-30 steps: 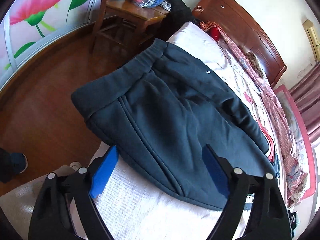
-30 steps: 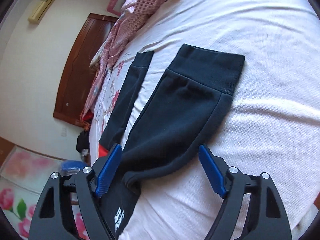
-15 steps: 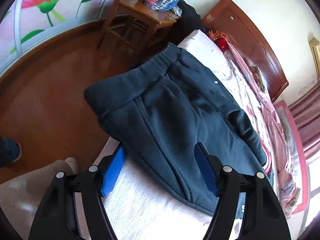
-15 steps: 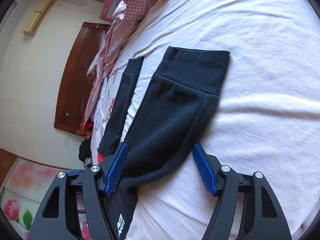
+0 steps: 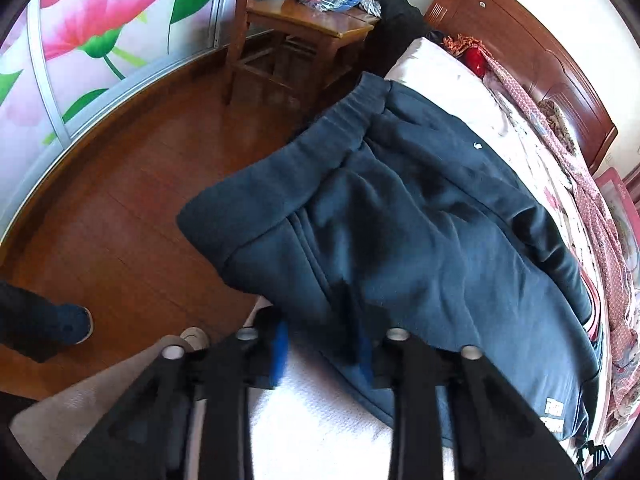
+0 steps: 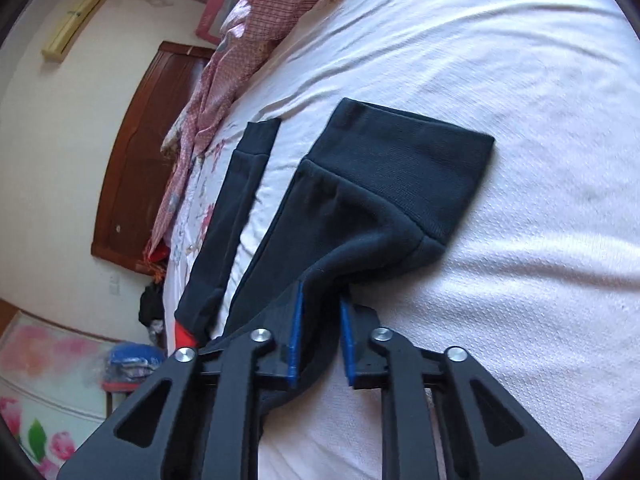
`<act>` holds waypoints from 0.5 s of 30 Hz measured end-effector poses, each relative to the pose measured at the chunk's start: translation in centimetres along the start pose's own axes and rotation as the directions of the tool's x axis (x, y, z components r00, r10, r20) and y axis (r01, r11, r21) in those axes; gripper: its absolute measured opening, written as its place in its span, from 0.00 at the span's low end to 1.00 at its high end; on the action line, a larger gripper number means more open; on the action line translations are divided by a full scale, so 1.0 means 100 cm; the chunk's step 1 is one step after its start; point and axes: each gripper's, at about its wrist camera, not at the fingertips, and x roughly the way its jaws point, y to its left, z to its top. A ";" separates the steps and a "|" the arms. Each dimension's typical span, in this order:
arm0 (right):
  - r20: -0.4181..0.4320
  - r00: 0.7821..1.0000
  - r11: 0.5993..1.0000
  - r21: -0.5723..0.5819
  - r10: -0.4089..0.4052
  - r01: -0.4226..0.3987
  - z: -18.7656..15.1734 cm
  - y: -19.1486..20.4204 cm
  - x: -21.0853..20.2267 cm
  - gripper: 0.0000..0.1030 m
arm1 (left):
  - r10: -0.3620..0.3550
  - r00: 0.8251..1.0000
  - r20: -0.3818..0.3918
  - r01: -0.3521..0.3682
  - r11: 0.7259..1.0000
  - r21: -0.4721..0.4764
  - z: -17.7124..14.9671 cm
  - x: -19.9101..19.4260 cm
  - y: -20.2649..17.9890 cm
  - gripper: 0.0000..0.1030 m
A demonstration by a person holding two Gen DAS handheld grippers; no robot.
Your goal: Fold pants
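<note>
On bed (image 6: 500,60), white cover: item 1, pants (image 5: 420,216), dark navy fleece, lying flat lengthwise; waistband hangs over bed edge nearest wooden chair (image 5: 304,20), cuffs toward bed centre.

Legs: two, side by side, narrow strip of cover showing btwn them. Near leg (image 6: 360,208) has ribbed cuff flat on bed; far leg (image 6: 236,204) lies closer to headboard (image 6: 132,152).

Left tool (image 5: 320,350): blue pads drawn in on near side seam of pants, upper hip area, just in from bed edge. Gripping cloth, by the look; view blurred.

Right tool (image 6: 320,340): pads nearly together, pinching near edge of near leg, a bit short of cuff. Cloth bunched and lifted at the pinch.

Step in hand (est.): grasp for 1st fold, near leg over far leg.

Next move calls for (est.): both tools lift together, carry near edge across toward headboard, keep cloth taut btwn the two grips, lay seam on seam. Waistband overhang may drag; draw it further onto bed.
</note>
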 end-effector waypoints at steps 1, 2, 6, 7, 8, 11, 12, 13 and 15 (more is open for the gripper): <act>0.006 1.000 1.000 -0.006 0.003 -0.003 0.000 0.002 -0.003 0.11 | -0.009 1.000 -0.001 0.009 1.000 -0.005 0.001 -0.002 0.002 0.13; 0.014 1.000 1.000 -0.013 0.011 -0.010 0.001 0.004 -0.006 0.11 | -0.040 0.999 -0.005 0.040 0.999 -0.010 0.003 -0.005 0.003 0.09; 0.036 0.999 0.998 -0.064 0.026 -0.024 0.005 0.017 -0.017 0.10 | -0.085 0.995 0.046 0.083 0.996 0.042 0.010 -0.028 -0.008 0.08; 0.038 0.999 0.997 -0.077 0.028 -0.024 0.005 0.020 -0.020 0.09 | -0.101 0.994 0.051 0.099 0.994 0.037 0.013 -0.032 -0.008 0.08; 0.040 0.999 0.996 -0.089 0.029 -0.025 0.006 0.024 -0.023 0.09 | -0.124 0.991 0.057 0.122 0.992 0.032 0.016 -0.039 -0.008 0.08; 0.045 0.998 0.992 -0.124 0.032 -0.026 0.006 0.033 -0.033 0.09 | -0.157 0.985 0.073 0.155 0.987 0.036 0.017 -0.054 -0.007 0.08; 0.045 0.998 0.991 -0.134 0.032 -0.026 0.006 0.035 -0.036 0.09 | -0.168 0.983 0.079 0.166 0.985 0.037 0.015 -0.060 -0.006 0.08; 0.046 0.998 0.990 -0.139 0.032 -0.025 0.005 0.035 -0.039 0.09 | -0.178 0.981 0.082 0.176 0.984 0.034 0.014 -0.065 -0.005 0.08; 0.054 0.998 0.989 -0.146 0.031 -0.023 0.004 0.035 -0.045 0.09 | -0.193 0.977 0.086 0.192 0.981 0.026 0.011 -0.071 0.002 0.07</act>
